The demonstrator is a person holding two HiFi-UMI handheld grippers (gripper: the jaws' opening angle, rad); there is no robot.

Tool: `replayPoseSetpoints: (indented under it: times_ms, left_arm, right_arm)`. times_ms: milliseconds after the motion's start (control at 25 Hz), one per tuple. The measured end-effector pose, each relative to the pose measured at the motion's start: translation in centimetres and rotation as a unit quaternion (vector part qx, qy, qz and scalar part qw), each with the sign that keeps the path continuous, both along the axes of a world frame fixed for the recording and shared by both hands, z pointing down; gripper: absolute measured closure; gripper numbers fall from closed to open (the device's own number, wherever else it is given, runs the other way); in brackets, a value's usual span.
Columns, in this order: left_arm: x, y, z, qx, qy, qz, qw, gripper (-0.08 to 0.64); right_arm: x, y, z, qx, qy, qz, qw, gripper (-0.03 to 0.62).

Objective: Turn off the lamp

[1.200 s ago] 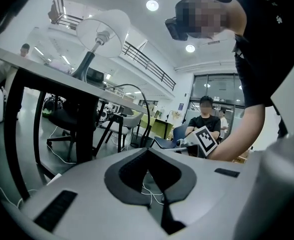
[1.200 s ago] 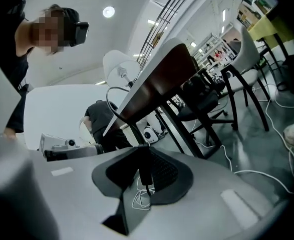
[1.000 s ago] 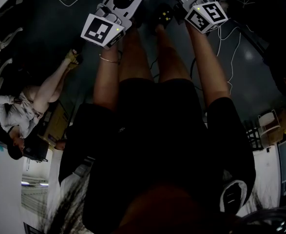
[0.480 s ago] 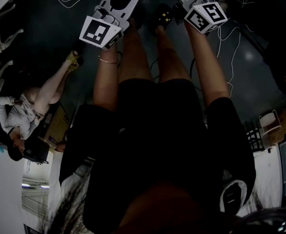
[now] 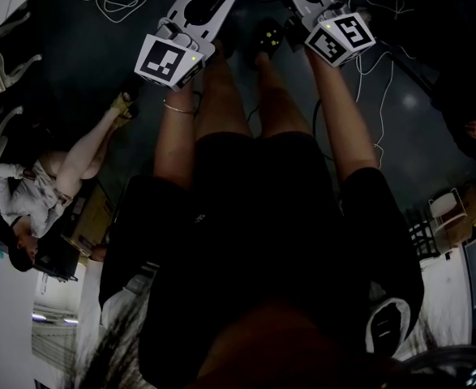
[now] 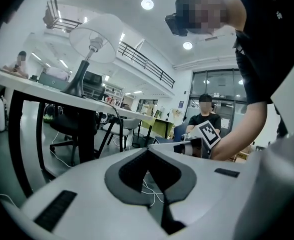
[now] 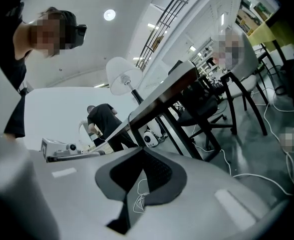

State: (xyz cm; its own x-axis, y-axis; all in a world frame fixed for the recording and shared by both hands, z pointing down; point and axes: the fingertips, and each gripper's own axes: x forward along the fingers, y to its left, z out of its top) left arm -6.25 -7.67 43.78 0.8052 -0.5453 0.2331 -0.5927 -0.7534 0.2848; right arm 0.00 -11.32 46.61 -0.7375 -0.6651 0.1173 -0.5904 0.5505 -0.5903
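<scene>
1. Both bare forearms reach straight out ahead of the person and side by side. A thin bracelet [image 5: 179, 108] sits on the left wrist.
2. The left gripper [image 6: 148, 151] points nearly level, slightly downward. Its square-marker cube [image 5: 169, 59] faces up toward the head camera.
3. The left gripper's jaws meet at the tips, with nothing between them and nothing touched.
4. The right gripper [image 7: 141, 151] is held just beside the left one, apart from it and also nearly level.
5. The right gripper's jaws are pressed together and empty. Only the grey floor [image 7: 267, 134] and loose white cables show past them.
6. The white-shaded table lamp with a dark stem and base [image 6: 94, 36] stands upright on the white-topped, dark-legged bench [image 6: 46, 89]. The lamp is above and well apart from both grippers.
</scene>
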Motion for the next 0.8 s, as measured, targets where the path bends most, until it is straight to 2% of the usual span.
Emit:
replayPoseSetpoints:
  times_ms: [160, 320, 800]
  left_arm:
    - [0.0, -0.4, -0.9, 0.005, -0.005, -0.003, 1.0000, 0.554]
    - [-0.2, -0.8, -2.2, 0.013, -0.001, -0.019, 0.9997, 0.554]
    - [0.1, -1.8, -8.3, 0.034, -0.008, -0.018, 0.9992, 0.554]
  right_arm:
    - [0.2, -0.1, -1.4, 0.002, -0.004, 0.003, 1.000, 0.591]
    - [-0.2, 0.3, -3.6, 0.021, -0.009, -0.015, 1.000, 0.591]
    - [-0.8, 0.6, -10.9, 0.057, -0.007, -0.049, 0.997, 0.591]
